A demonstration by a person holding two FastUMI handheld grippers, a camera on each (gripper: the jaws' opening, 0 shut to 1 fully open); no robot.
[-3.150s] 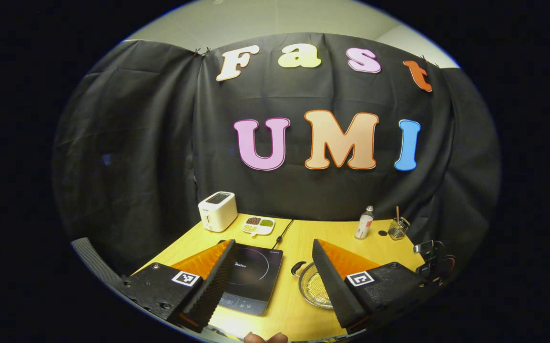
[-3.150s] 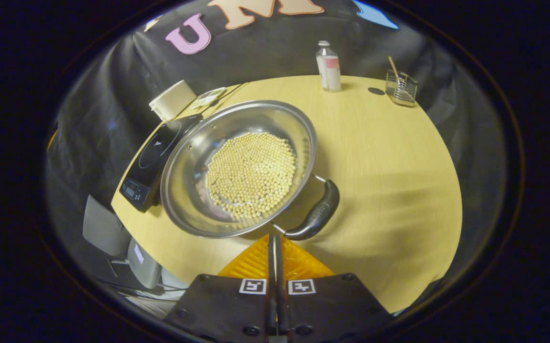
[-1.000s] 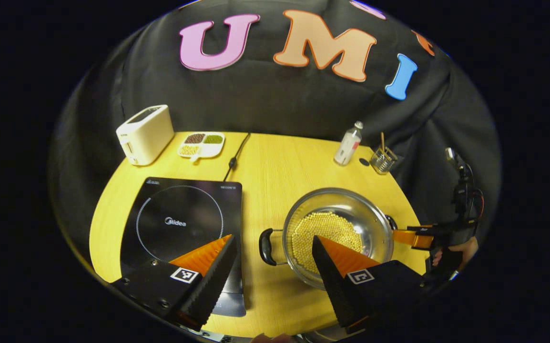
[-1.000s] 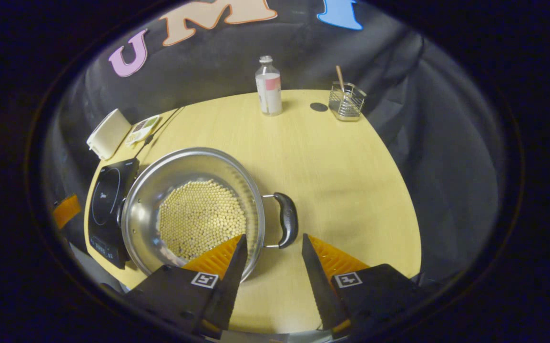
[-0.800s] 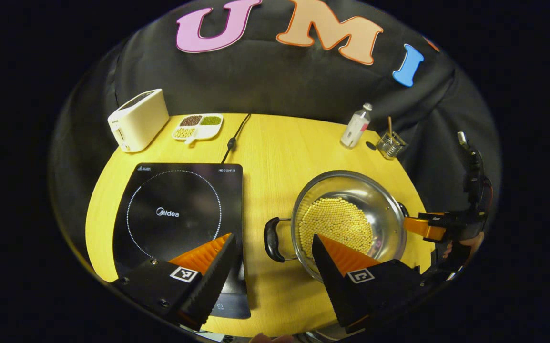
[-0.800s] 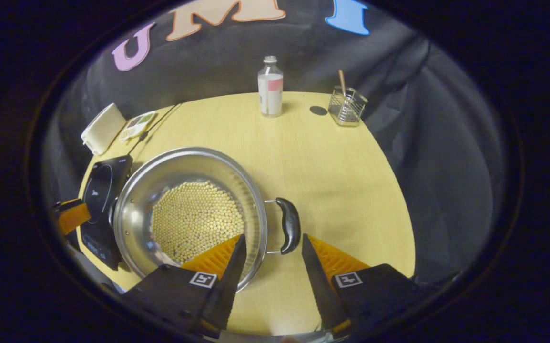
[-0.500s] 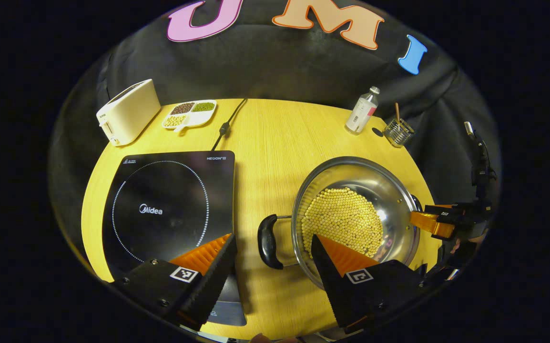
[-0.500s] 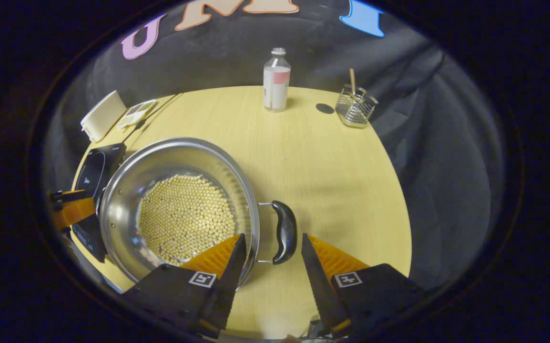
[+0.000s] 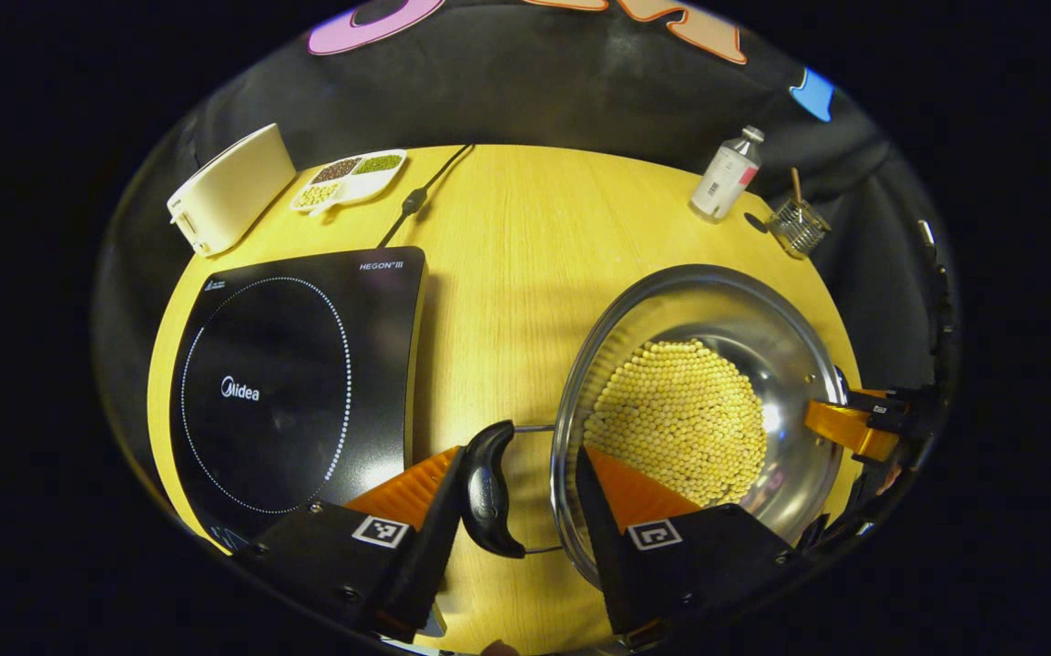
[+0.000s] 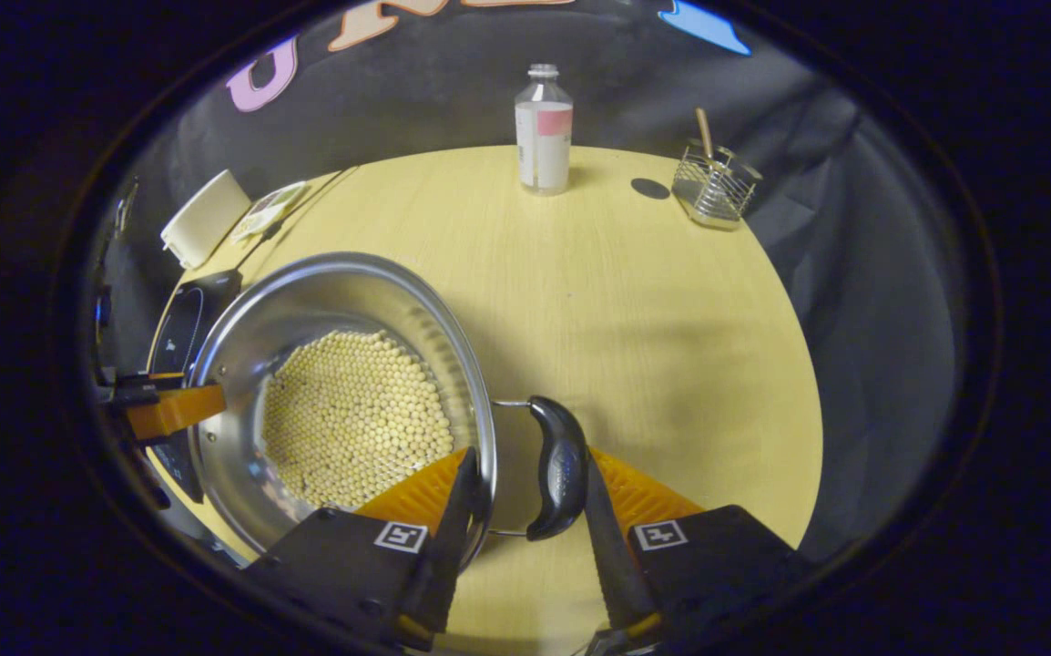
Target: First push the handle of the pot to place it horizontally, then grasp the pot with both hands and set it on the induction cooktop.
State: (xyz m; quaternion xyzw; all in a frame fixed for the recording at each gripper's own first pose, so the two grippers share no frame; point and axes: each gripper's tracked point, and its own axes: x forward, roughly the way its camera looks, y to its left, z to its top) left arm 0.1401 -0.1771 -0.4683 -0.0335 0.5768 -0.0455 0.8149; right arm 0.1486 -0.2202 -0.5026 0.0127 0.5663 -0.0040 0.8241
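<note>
Left gripper view looks down on the tabletop (image 9: 507, 237), which carries everything, with the cooktop (image 9: 289, 383) lying just ahead and to the outer side of the left tongs (image 9: 512, 492). The pot (image 9: 698, 410), steel and holding a bed of pale beans (image 9: 676, 419), sits on the tabletop between the two tongs, beside the cooktop and not yet on it. Its two black handles lie roughly level on opposite sides, so the turning step looks done, and this seems to be the two-handed grasp being set up. The left tongs are parted about a handle's width, straddling the left handle (image 9: 487, 487); one finger lies against its outer face, while the other sits nearer the pot wall with a gap showing, so no squeeze is made yet. In the right gripper view the right tongs (image 10: 525, 492) stand likewise parted around the right handle (image 10: 557, 465), one finger touching its outer face and the other beside the pot rim, not clamped. Taking both handles keeps the loaded pot level for the lift, I judge. Farther off stand a toaster (image 9: 225, 187), bottle (image 10: 543, 128) and wire basket (image 10: 715, 191).
</note>
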